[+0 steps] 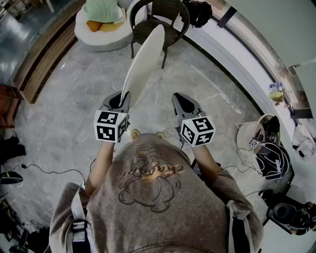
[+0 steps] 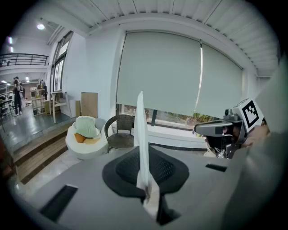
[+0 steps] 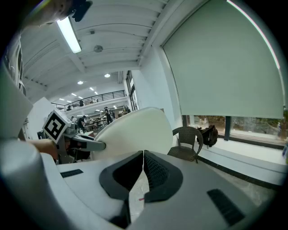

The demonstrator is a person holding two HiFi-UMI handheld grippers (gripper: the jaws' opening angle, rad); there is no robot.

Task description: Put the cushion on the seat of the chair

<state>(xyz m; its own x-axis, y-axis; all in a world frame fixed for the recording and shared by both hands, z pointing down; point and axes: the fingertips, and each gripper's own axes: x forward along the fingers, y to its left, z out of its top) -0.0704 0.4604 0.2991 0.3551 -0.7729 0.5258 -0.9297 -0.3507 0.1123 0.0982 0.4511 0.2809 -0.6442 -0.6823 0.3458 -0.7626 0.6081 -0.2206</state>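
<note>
A flat white cushion [image 1: 145, 57] stands on edge in front of me, its near rim pinched in my left gripper [image 1: 121, 100], which is shut on it. In the left gripper view the cushion [image 2: 141, 134] shows as a thin upright blade between the pads. A dark wicker chair [image 1: 173, 27] stands ahead by the window ledge, partly hidden behind the cushion's far end; its seat [image 2: 120, 140] is bare. My right gripper [image 1: 182, 101] hovers beside the left one, shut with nothing in it [image 3: 143, 155]; from there the cushion [image 3: 135, 130] appears as a broad white disc at the left.
A round white pouf [image 1: 101, 29] with a green pillow sits left of the chair. A black bag [image 1: 200, 12] lies on the ledge. Wooden steps [image 1: 44, 54] run along the left. A white basket [image 1: 256, 133], a helmet [image 1: 274, 160] and floor cables lie at the right.
</note>
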